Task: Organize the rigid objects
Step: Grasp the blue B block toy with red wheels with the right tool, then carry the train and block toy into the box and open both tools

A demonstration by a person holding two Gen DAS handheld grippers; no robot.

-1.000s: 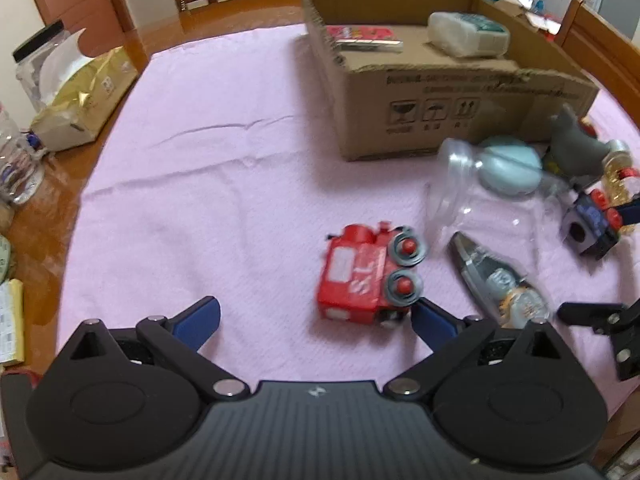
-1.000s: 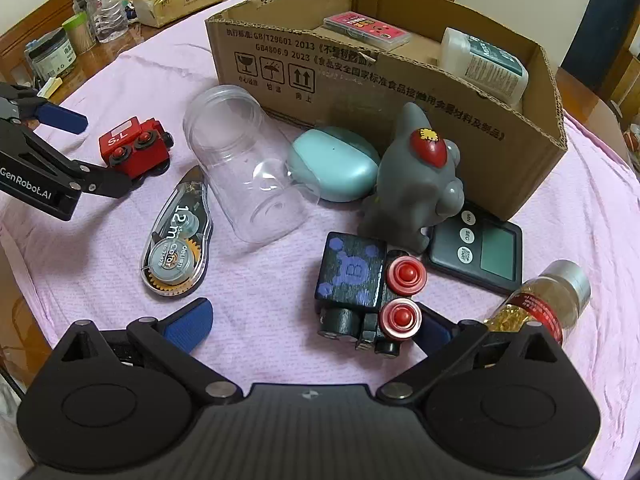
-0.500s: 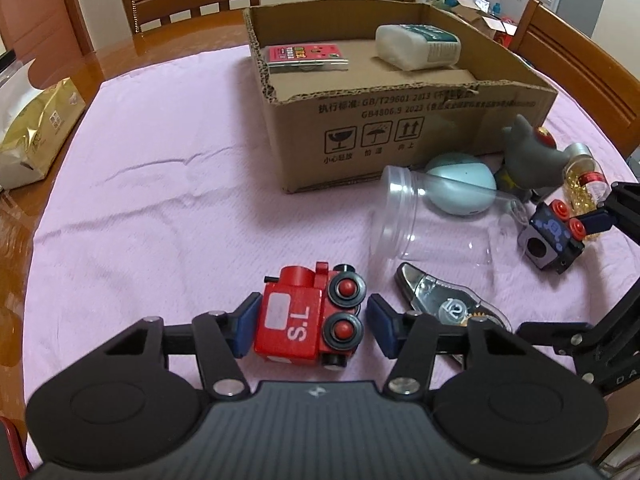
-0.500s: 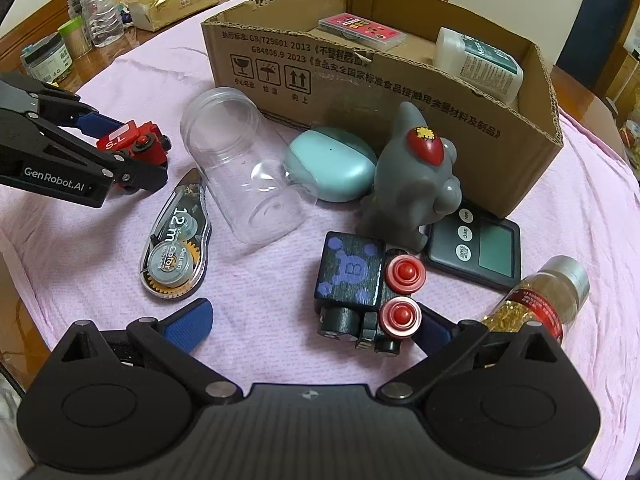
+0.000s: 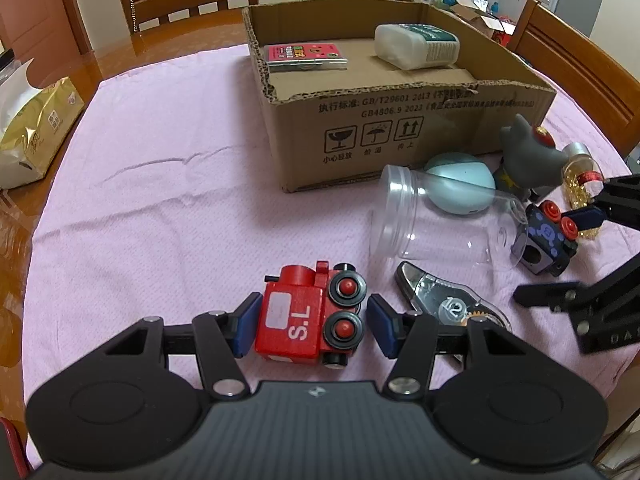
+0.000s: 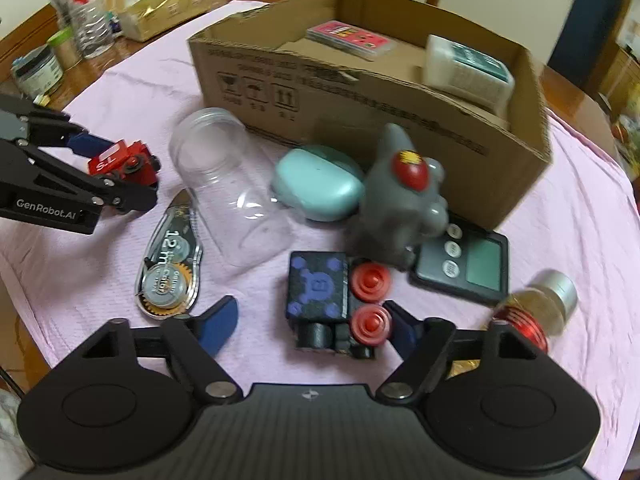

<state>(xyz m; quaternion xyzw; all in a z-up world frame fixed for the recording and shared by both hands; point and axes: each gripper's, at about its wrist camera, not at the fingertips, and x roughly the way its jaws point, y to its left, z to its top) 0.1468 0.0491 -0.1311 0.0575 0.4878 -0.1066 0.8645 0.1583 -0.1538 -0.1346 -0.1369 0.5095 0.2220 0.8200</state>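
A red toy train marked "S.L" [image 5: 308,316] lies on its side on the pink cloth between the blue pads of my left gripper [image 5: 314,322]. The left pad touches it; a small gap shows at the right pad. It also shows in the right wrist view [image 6: 124,162]. A black toy train with red wheels [image 6: 336,300] lies between the fingers of my right gripper [image 6: 316,320], which is open; the right finger is close to its wheels. The cardboard box [image 5: 400,136] holds a pink card case [image 5: 306,56] and a white bottle [image 5: 416,46].
On the cloth lie a clear plastic jar [image 6: 228,184], a correction tape dispenser [image 6: 170,264], a teal case [image 6: 318,186], a grey toy figure [image 6: 400,196], a digital timer [image 6: 464,264] and a small gold-filled bottle [image 6: 536,312]. Bottles and a gold bag [image 6: 160,8] stand at the table's far left.
My left gripper has closed in around the red train, from wide open to nearly gripping, and moved nearer the box. My right gripper has shifted forward slightly; the black train still lies between its fingers.
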